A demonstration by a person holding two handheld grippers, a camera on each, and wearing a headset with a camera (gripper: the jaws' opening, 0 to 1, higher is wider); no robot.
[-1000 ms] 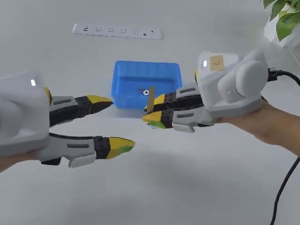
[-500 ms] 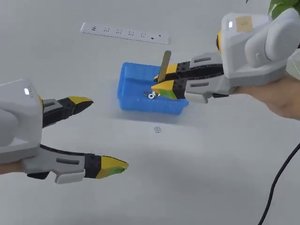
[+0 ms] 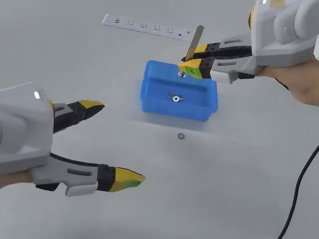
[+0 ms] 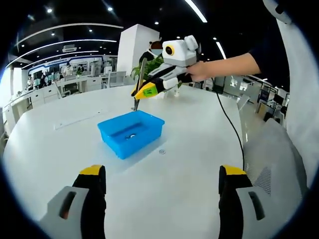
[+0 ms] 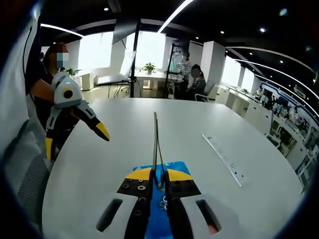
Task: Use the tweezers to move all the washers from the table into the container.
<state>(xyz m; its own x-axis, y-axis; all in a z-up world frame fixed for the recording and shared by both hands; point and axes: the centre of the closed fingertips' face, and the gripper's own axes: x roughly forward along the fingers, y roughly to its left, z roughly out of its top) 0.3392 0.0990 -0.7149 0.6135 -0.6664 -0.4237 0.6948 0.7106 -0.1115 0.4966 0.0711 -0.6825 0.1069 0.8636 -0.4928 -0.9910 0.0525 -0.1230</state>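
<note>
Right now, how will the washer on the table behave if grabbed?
Probably light: the washer is tiny beside the container. Lying flat on the smooth table, it may slide from the tweezers rather than roll.

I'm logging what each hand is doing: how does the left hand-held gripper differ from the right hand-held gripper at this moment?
The left hand-held gripper is wide open and holds nothing; the right hand-held gripper is shut on the tweezers. The left hangs over the bare table, near the person; the right is above the blue container. Both have white bodies and black jaws with yellow tips.
</note>
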